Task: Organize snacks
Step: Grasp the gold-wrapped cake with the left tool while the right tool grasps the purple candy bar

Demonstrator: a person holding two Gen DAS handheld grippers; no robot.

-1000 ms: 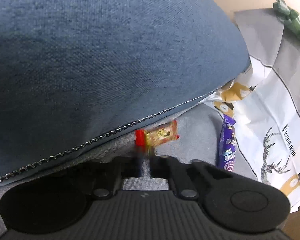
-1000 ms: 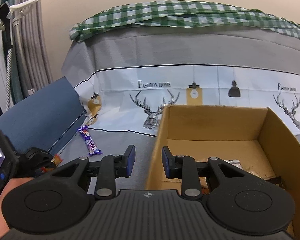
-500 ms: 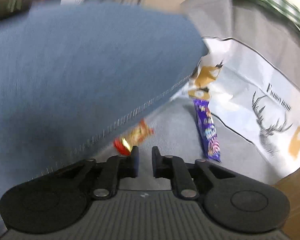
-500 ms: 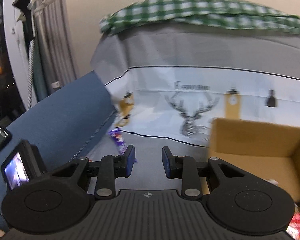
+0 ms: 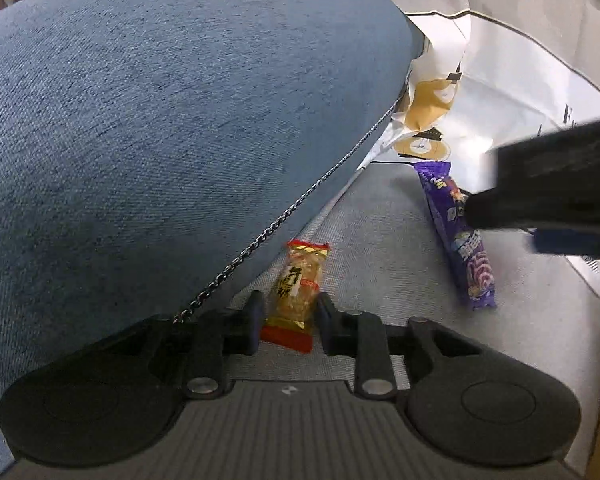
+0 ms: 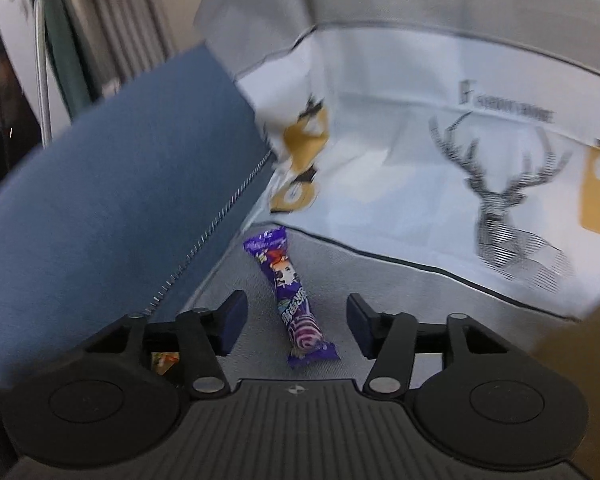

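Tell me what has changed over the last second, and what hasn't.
The right gripper swung left from the box to the purple bar; its jaws are opening and straddle the bar without touching it. The left gripper let go of the red-and-gold candy; its jaws are opening, with the candy lying between them. The bar, the blue cushion and the deer-print cloth stayed put.
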